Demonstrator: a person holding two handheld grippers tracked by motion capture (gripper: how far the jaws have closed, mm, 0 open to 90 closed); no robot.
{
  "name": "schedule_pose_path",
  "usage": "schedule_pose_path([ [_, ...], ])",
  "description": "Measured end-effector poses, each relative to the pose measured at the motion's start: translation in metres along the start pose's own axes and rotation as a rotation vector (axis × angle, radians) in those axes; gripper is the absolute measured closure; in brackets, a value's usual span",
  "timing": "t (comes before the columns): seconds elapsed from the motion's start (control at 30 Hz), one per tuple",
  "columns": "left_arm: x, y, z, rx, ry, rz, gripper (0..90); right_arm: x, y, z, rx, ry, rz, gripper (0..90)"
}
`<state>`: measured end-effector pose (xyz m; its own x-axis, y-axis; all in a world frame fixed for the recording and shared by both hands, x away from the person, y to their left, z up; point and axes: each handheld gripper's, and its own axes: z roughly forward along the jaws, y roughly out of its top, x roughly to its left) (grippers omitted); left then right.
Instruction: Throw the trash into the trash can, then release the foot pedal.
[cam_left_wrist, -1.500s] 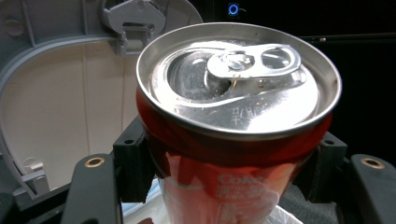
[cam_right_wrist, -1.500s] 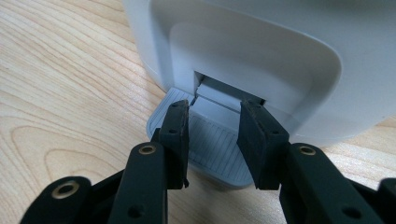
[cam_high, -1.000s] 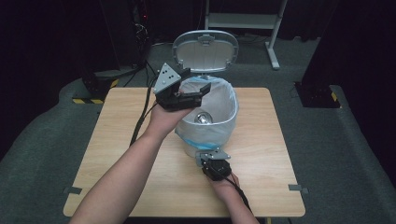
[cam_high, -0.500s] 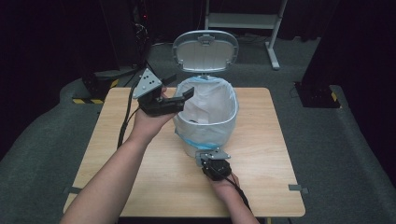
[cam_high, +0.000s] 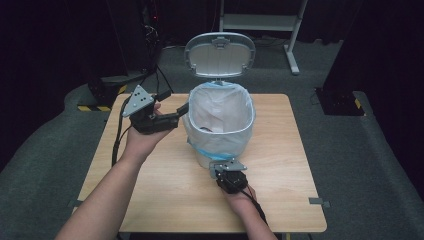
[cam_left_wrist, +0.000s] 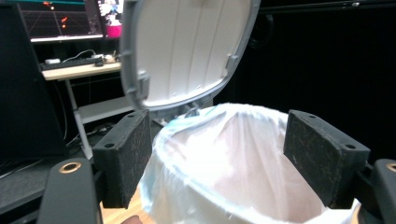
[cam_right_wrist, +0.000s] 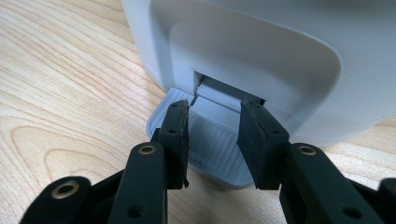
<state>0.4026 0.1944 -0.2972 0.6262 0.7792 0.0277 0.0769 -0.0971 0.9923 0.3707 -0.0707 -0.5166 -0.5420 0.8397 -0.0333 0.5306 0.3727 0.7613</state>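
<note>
White plastic pedal bin (cam_high: 220, 130) lined with a translucent bag stands mid-table (cam_high: 280, 190), lid (cam_high: 220, 54) raised, the right gripper (cam_right_wrist: 213, 135) pressing its grey pedal (cam_right_wrist: 212, 140) with narrow empty jaws, the left gripper (cam_high: 182, 111) beside its rim, jaws just closing on nothing.

Matt plastic bin (cam_high: 202, 159) — wood-grain table (cam_high: 280, 165)

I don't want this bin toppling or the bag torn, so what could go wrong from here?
1. The right gripper rests on the pedal, and the lid stands open; if the gripper slips off, the lid could drop.
2. The left gripper, jaws just closing with nothing between them, sits beside the bag at the rim; it could snag the thin plastic.
3. A sideways push there might shift the bin.
</note>
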Motion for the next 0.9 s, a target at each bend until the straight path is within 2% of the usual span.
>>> schedule_pose_path([
  [0.3, 0.009, -0.026, -0.015, 0.047, 0.033, 0.009, 23.8, 0.000, 0.000, 0.000, -0.001, 0.000, 0.001, 63.4],
  [0.63, 0.024, -0.059, -0.034, 0.101, 0.068, -0.023, 24.0, 0.001, 0.000, 0.000, 0.000, -0.004, 0.001, 63.3],
  [0.9, 0.036, -0.097, -0.053, 0.164, 0.106, -0.065, 24.2, 0.001, 0.000, 0.000, 0.000, -0.002, 0.004, 63.4],
])
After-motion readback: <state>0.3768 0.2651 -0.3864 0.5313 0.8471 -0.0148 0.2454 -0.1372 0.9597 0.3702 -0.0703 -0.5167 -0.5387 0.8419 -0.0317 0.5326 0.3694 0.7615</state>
